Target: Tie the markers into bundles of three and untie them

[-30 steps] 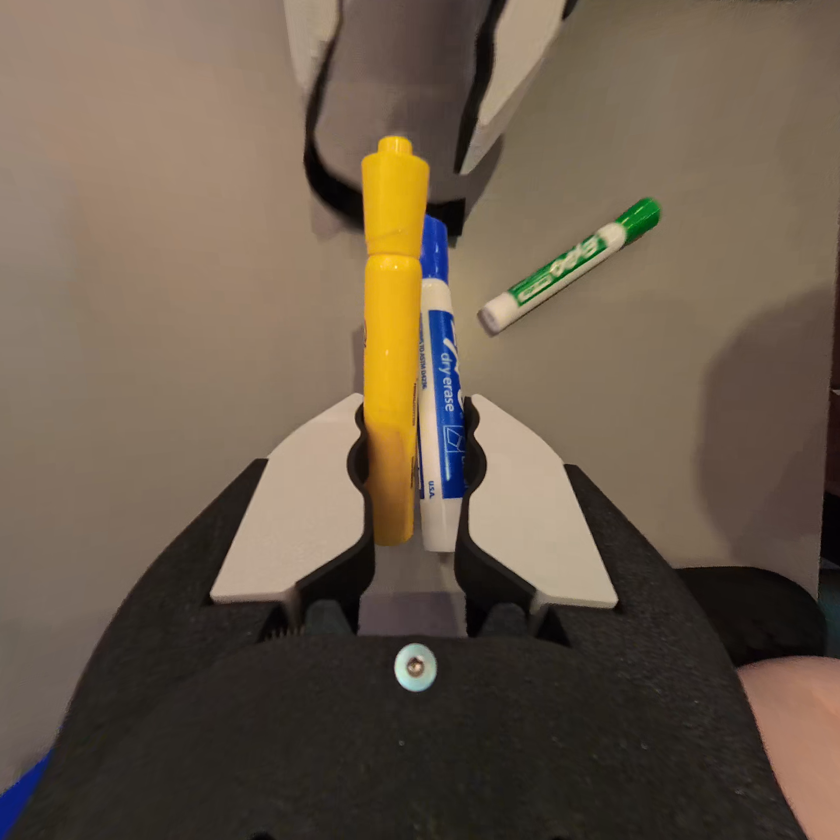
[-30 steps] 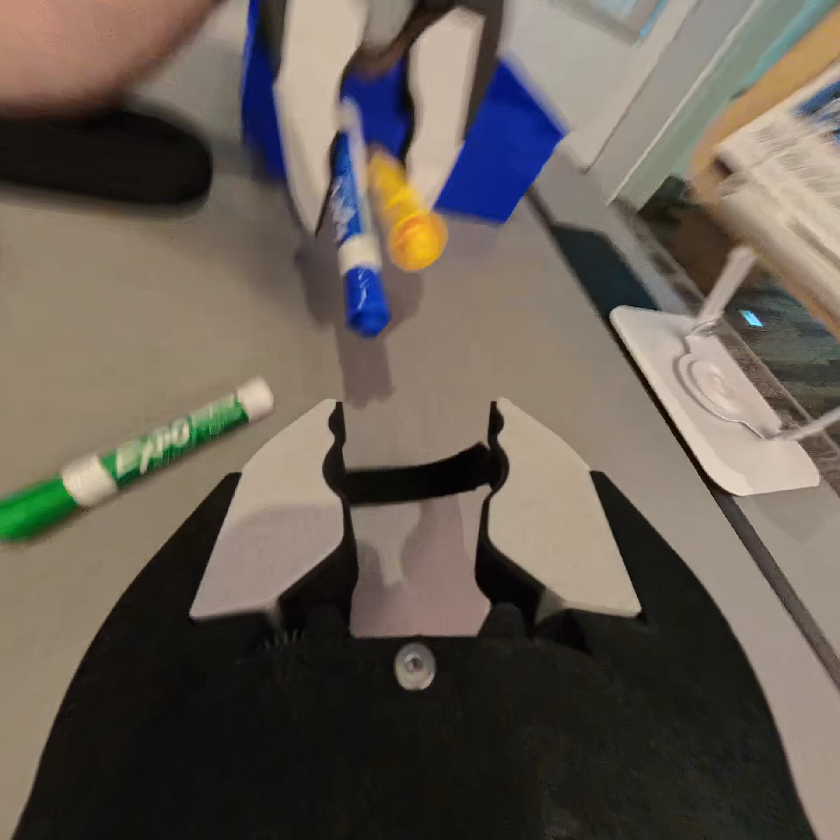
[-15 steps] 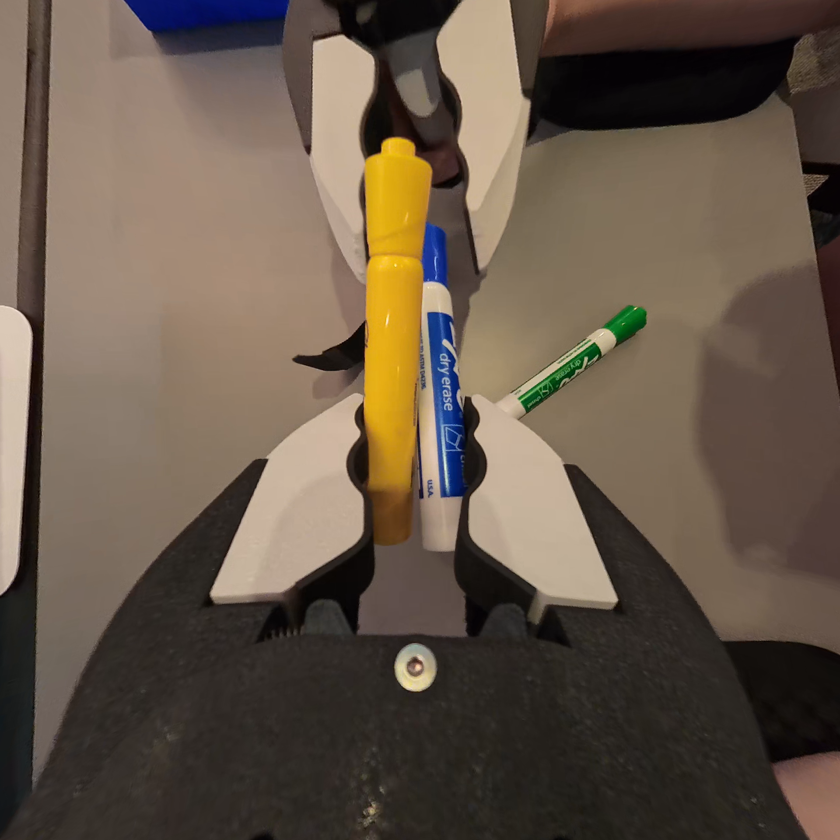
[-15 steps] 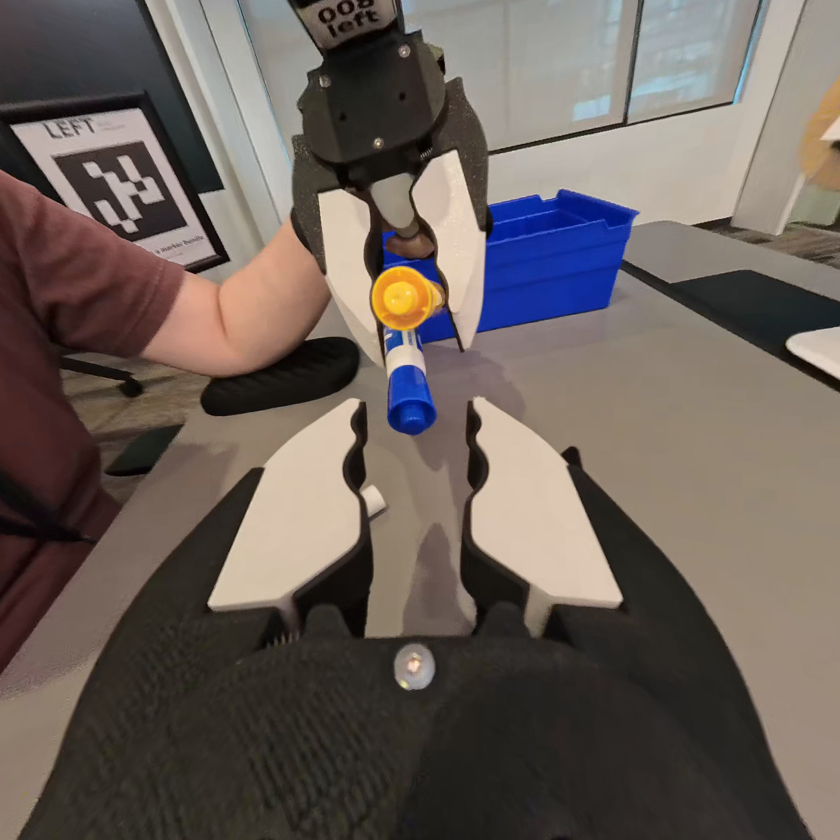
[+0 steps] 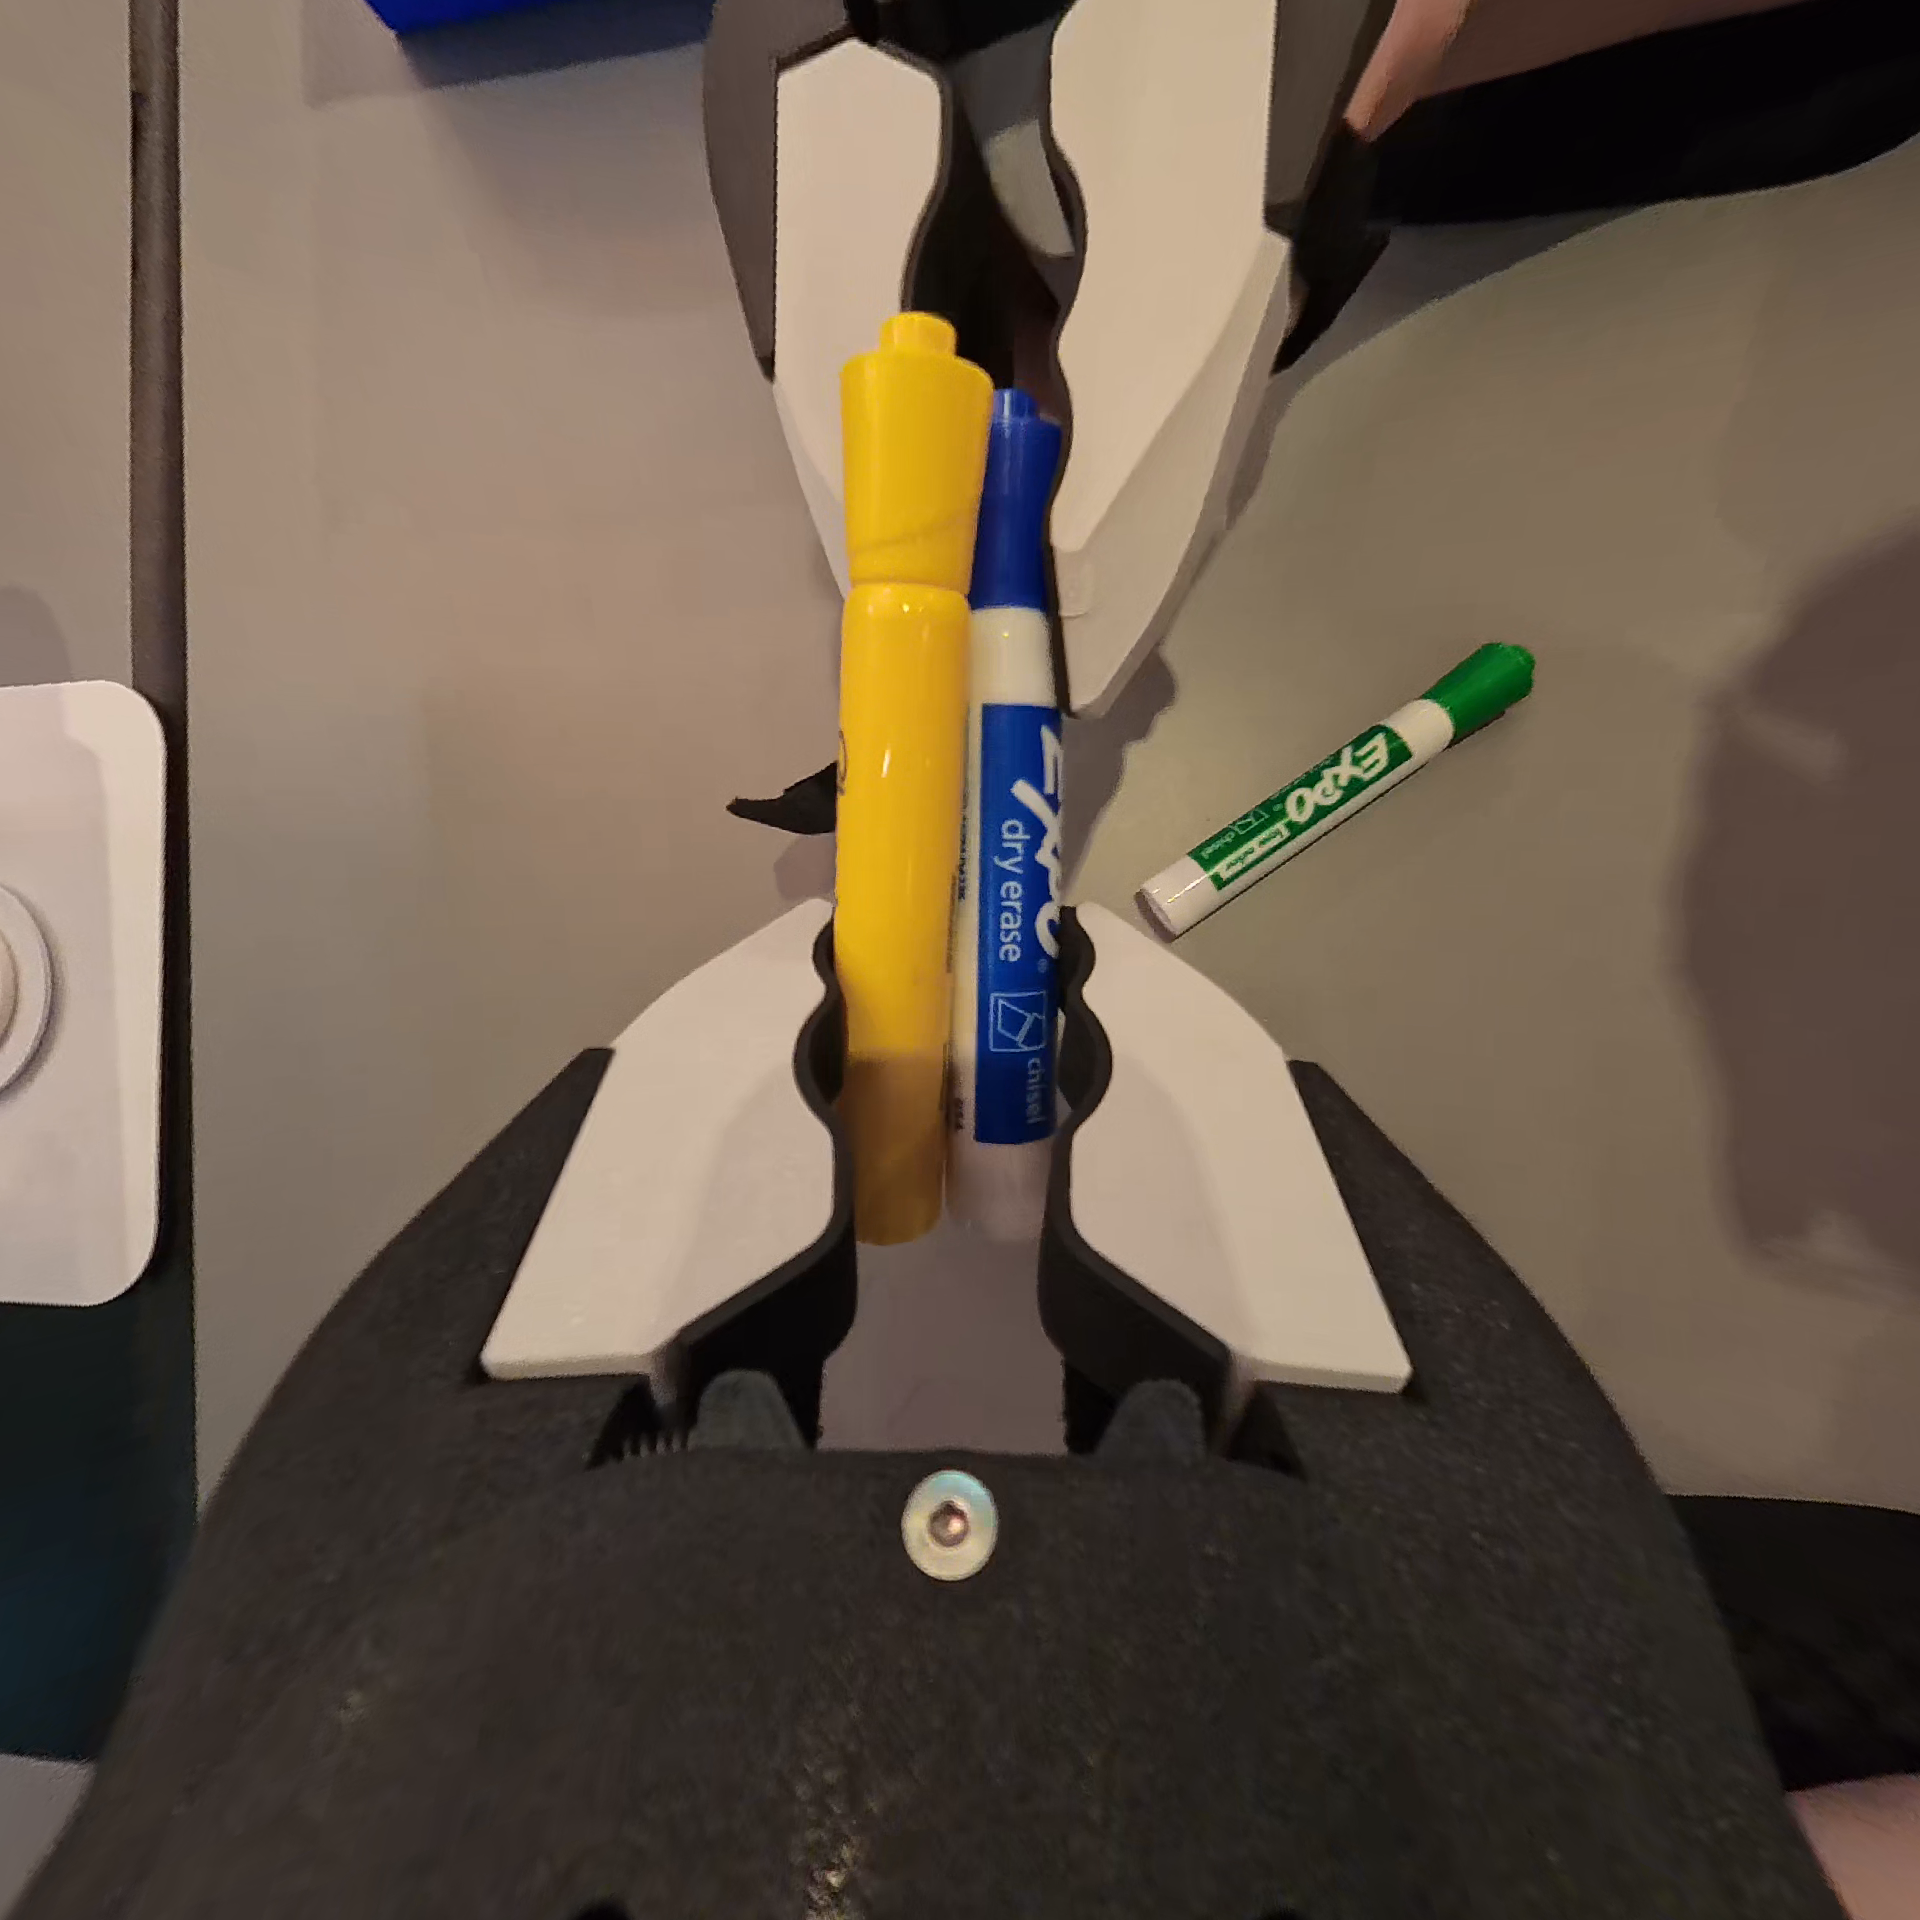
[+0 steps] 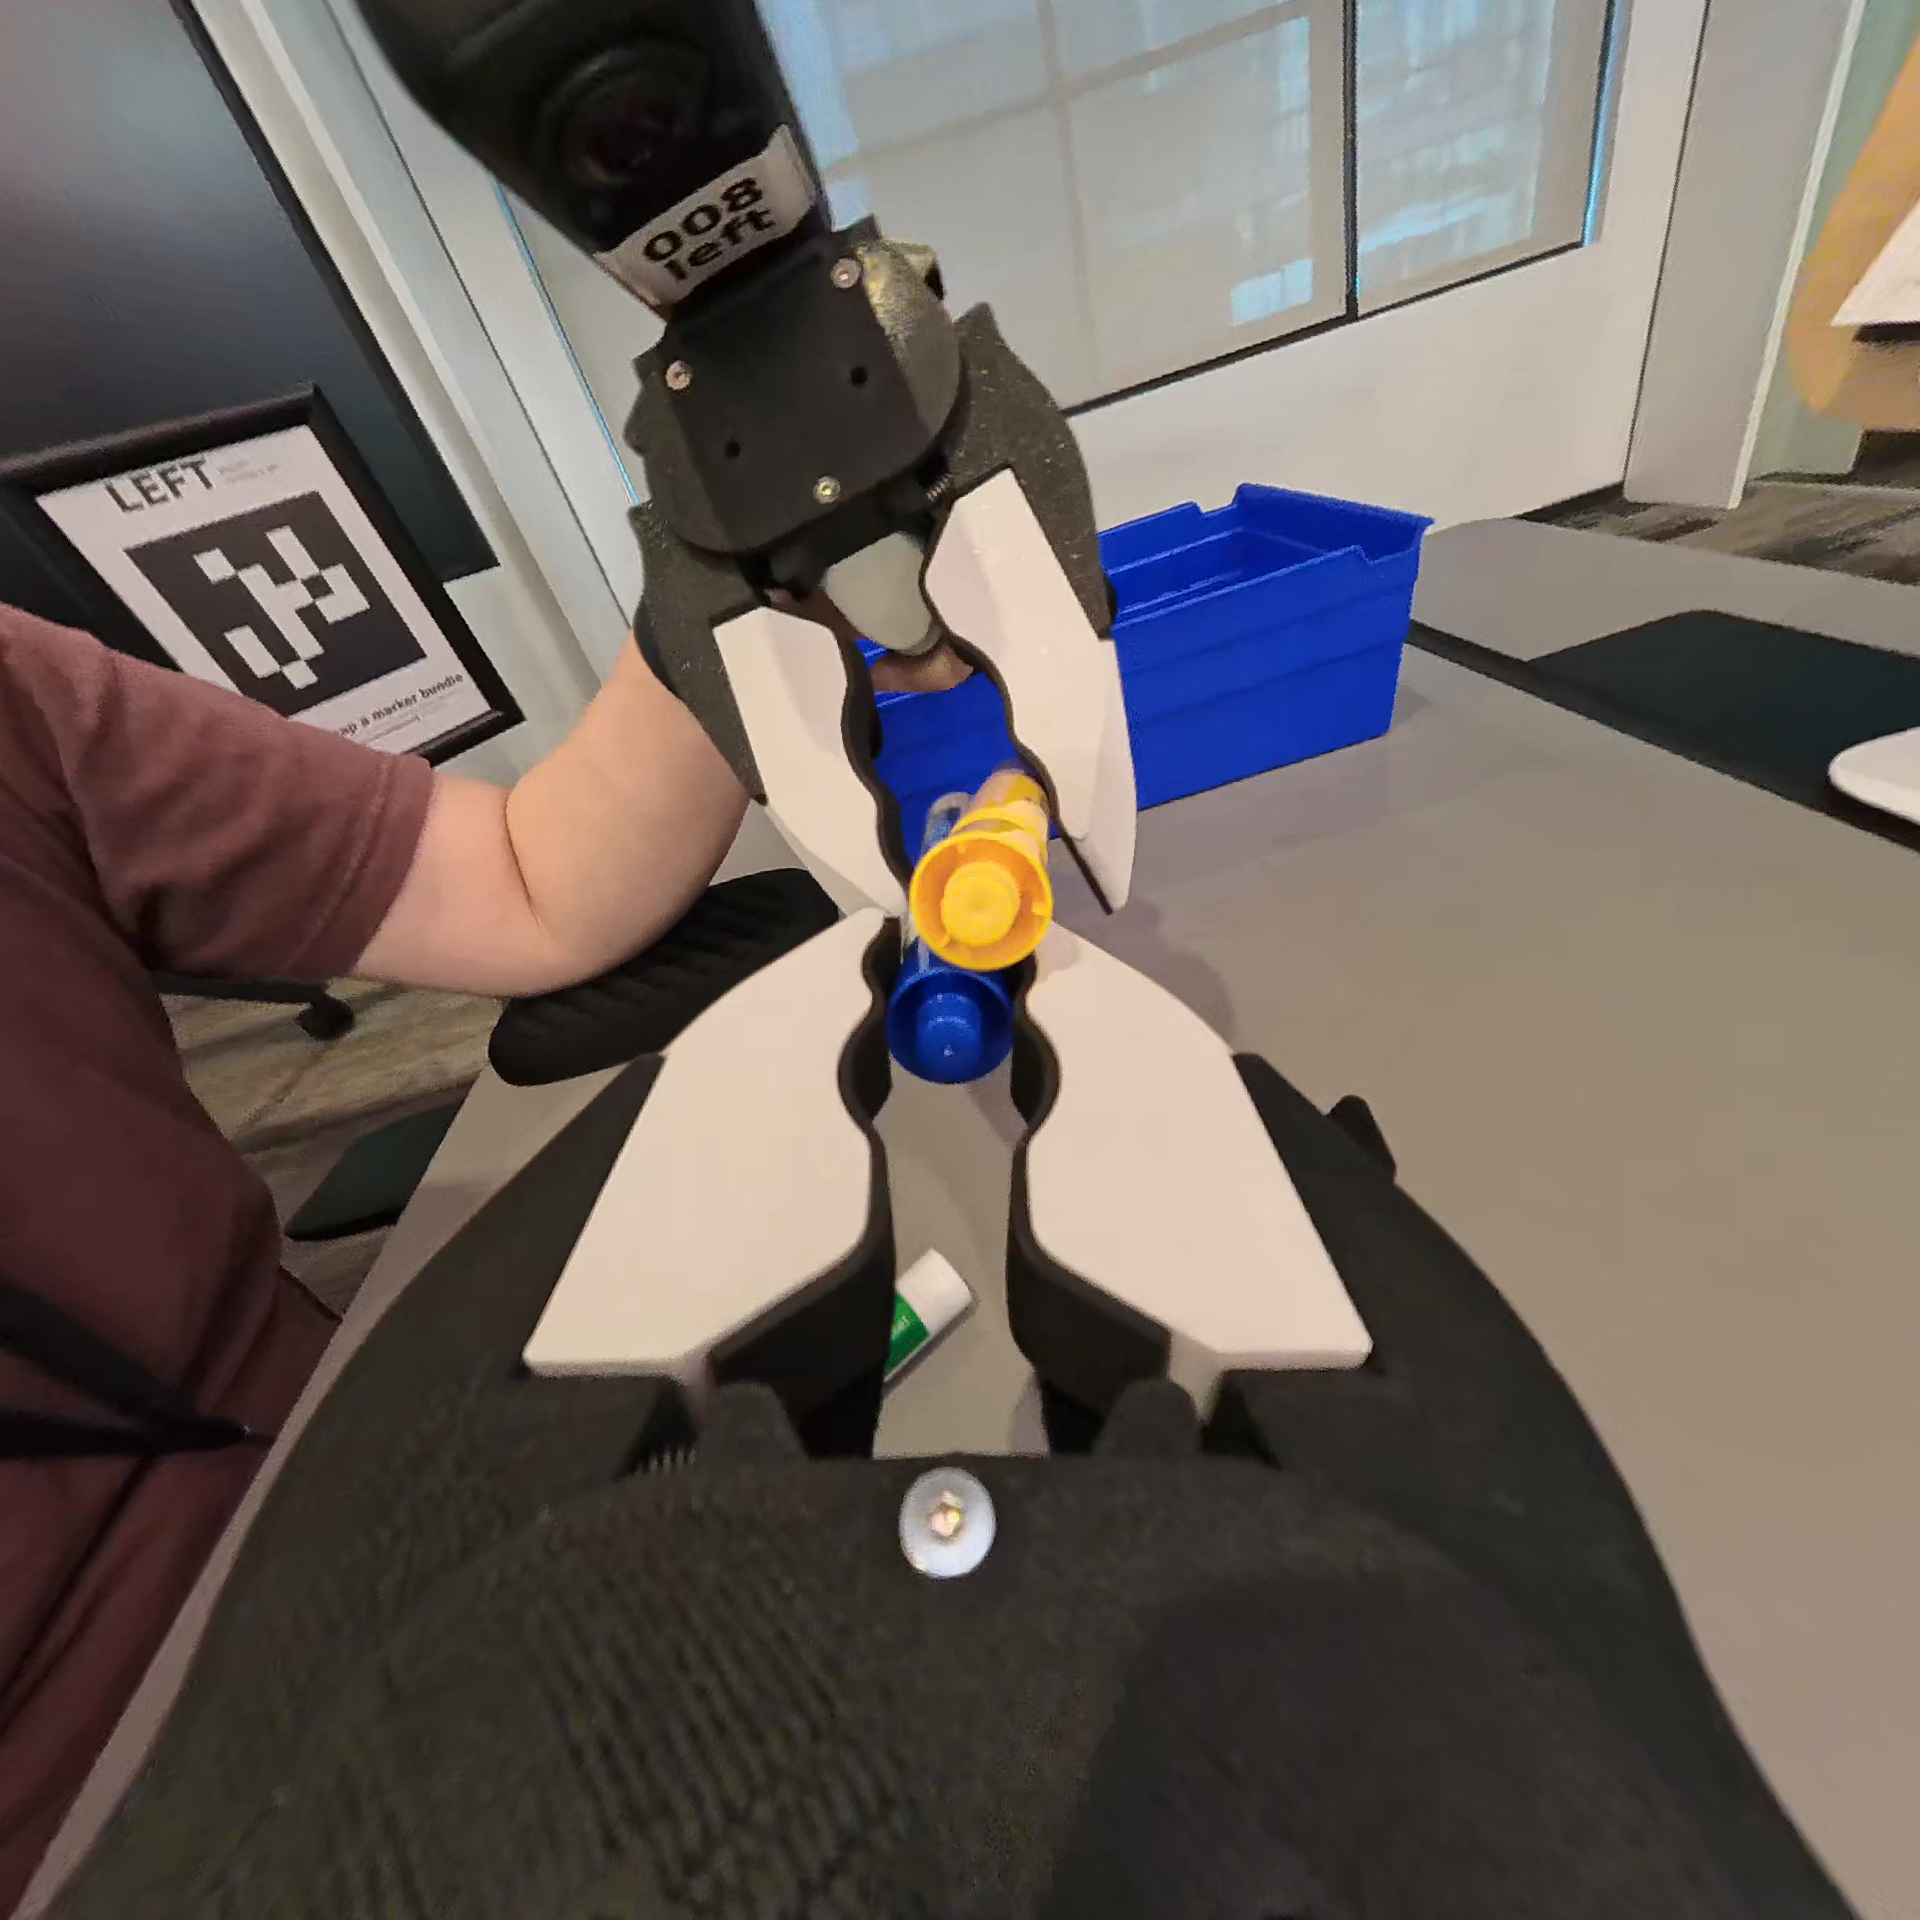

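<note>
Markers, yellow (image 5: 902,790) and blue (image 5: 1013,831), clamped in left gripper (image 5: 951,935); right gripper (image 6: 951,987) fingers apart around caps.

green marker (image 6: 928,1311): mostly hidden under right hand-held gripper (image 6: 948,992)
black strap (image 5: 787,808): mostly behind yellow marker (image 5: 902,790)
white plate (image 5: 73,987): cut by left edge

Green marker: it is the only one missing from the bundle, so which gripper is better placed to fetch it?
Right. The right gripper is open and holds nothing; the left gripper is shut on the yellow marker and blue marker. The green marker lies loose on the table.
</note>
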### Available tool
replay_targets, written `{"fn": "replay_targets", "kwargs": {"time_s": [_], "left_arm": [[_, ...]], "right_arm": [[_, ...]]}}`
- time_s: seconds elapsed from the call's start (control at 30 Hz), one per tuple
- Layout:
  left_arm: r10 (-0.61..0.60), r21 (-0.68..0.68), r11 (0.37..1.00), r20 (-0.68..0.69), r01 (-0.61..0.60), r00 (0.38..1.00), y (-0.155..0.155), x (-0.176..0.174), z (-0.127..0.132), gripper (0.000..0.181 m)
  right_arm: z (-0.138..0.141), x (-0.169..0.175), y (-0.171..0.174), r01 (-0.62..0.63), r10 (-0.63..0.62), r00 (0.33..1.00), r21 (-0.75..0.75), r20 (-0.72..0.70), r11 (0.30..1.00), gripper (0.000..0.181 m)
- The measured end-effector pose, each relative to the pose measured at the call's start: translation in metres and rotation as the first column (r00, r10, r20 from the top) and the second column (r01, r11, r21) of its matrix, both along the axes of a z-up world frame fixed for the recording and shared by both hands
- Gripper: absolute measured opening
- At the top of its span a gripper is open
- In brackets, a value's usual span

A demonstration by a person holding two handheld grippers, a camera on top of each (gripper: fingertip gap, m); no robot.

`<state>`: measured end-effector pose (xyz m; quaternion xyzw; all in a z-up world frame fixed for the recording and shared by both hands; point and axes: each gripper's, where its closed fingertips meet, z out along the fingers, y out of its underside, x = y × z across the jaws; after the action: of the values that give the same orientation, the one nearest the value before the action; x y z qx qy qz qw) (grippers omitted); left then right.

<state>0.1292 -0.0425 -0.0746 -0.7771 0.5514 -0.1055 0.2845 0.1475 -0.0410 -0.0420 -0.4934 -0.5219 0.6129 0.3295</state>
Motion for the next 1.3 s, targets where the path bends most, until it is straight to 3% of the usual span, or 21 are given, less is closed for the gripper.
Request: {"fn": "replay_targets", "kwargs": {"time_s": [0.17,0.33,0.37,0.4,0.57,0.9,1.1,1.2,1.3], "left_arm": [[0.033,0.015,0.999,-0.044,-0.033,0.998,0.006,-0.005,-0.004,0.037],[0.092,0.063,0.994,-0.024,-0.091,0.995,0.016,0.0,0.002,0.038],[0.102,0.075,0.992,-0.028,-0.099,0.994,0.018,0.002,0.002,0.036],[0.111,0.096,0.99,-0.033,-0.108,0.993,0.021,0.003,0.003,0.02],[0.131,0.11,0.985,0.001,-0.13,0.991,0.03,0.016,-0.003,0.019],[0.107,-0.006,0.994,0.093,-0.107,0.99,0.028,0.029,-0.016,0.018],[0.101,-0.044,0.994,0.139,-0.096,0.985,0.024,0.027,-0.011,0.018],[0.089,-0.077,0.994,0.199,-0.075,0.976,0.02,0.033,-0.006,0.018],[0.089,-0.089,0.993,0.205,-0.072,0.975,0.019,0.035,-0.007,0.018]], "right_arm": [[0.0,-0.005,0.007,0.044,-0.043,0.999,-0.102,0.006,0.994,0.019],[0.024,-0.006,0.02,0.105,-0.163,0.974,-0.323,-0.157,0.941,0.025],[0.028,-0.005,0.023,0.118,-0.197,0.962,-0.365,-0.187,0.923,0.025],[0.031,-0.004,0.026,0.132,-0.229,0.951,-0.398,-0.209,0.908,0.026],[0.032,0.0,0.036,0.251,-0.367,0.901,-0.412,-0.232,0.876,0.023],[0.024,-0.001,0.035,0.161,-0.273,0.93,-0.396,-0.247,0.904,0.024],[0.01,-0.003,0.038,0.121,-0.193,0.962,-0.336,-0.192,0.934,0.04],[0.006,-0.007,0.029,0.065,-0.136,0.972,-0.335,-0.192,0.94,0.028],[0.009,-0.007,0.028,0.077,-0.157,0.963,-0.334,-0.22,0.939,0.024]]}}
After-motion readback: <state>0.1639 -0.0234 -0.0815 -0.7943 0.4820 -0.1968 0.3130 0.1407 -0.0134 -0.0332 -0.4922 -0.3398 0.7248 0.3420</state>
